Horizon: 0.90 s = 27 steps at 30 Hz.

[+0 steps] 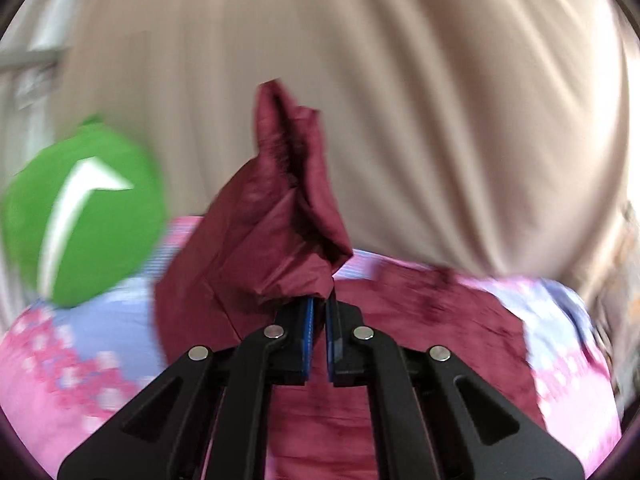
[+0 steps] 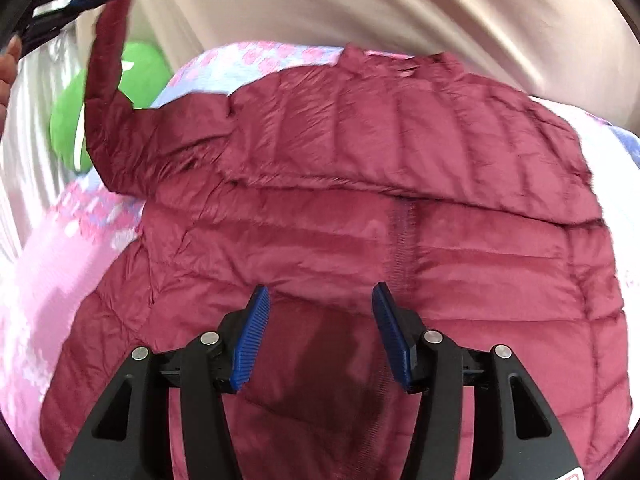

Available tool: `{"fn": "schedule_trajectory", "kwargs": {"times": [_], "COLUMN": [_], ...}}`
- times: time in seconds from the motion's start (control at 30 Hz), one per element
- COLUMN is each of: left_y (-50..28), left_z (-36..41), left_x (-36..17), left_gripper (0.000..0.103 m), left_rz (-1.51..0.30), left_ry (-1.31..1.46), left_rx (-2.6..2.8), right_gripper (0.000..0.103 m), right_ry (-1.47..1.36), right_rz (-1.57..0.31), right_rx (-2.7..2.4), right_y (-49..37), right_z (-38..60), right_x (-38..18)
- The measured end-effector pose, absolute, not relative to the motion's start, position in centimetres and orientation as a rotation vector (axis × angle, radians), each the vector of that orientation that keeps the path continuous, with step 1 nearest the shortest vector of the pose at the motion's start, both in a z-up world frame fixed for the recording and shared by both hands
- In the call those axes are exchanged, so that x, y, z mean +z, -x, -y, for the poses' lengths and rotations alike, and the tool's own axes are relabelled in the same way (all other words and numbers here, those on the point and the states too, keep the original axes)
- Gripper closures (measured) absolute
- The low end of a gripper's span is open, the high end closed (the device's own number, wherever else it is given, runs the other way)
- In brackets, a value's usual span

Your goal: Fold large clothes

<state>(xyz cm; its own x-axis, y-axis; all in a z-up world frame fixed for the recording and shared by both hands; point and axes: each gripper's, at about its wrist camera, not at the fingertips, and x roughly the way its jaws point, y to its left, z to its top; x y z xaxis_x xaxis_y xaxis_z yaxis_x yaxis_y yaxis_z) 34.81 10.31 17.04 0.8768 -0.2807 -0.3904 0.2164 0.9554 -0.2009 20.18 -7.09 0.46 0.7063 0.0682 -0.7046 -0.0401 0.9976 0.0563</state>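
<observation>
You are working over a bed cover [image 2: 100,236] printed in pink, white and pale blue, which serves as the folding surface. Behind it hangs a beige curtain [image 1: 400,100] in long vertical folds, filling the far side of both views. A green cushion [image 1: 92,216] with a white curved mark sits at the left edge of the cover, against the curtain. No box, basket or other container shows in either view.

The maroon quilted jacket [image 2: 360,220] lies spread across the cover, collar toward the curtain, with an upper layer folded over the body just above the zip line.

Your left gripper [image 1: 319,312] is clamped on the cuff end of the jacket's sleeve [image 1: 288,208]; its blue pads are drawn together with the fabric pinched between them. In the right wrist view the sleeve rises from the shoulder up to that gripper at the top left corner, clear of the cover.

Your right gripper [image 2: 320,320] hangs over the lower middle of the jacket, jaws partly apart, nothing between the pads. I cannot tell whether its tips touch the fabric.
</observation>
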Motion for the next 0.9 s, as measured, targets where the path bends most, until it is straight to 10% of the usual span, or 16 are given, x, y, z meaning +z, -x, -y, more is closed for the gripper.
{"fn": "schedule_trajectory", "kwargs": {"times": [0.63, 0.9], "left_y": [-36.9, -32.5], "left_z": [13.2, 6.4], "left_x": [-1.6, 1.5], "left_gripper": [0.096, 0.011], "left_rz": [-0.826, -0.703], "left_ry": [-0.024, 0.105], "left_rx": [-0.455, -0.485], "right_gripper": [0.046, 0.036], "right_ry": [-0.022, -0.052], "right_rz": [-0.825, -0.799], "right_rx": [-0.194, -0.181], "right_y": [-16.1, -16.2], "right_z": [21.5, 23.8], "right_x": [0.9, 2.6]}}
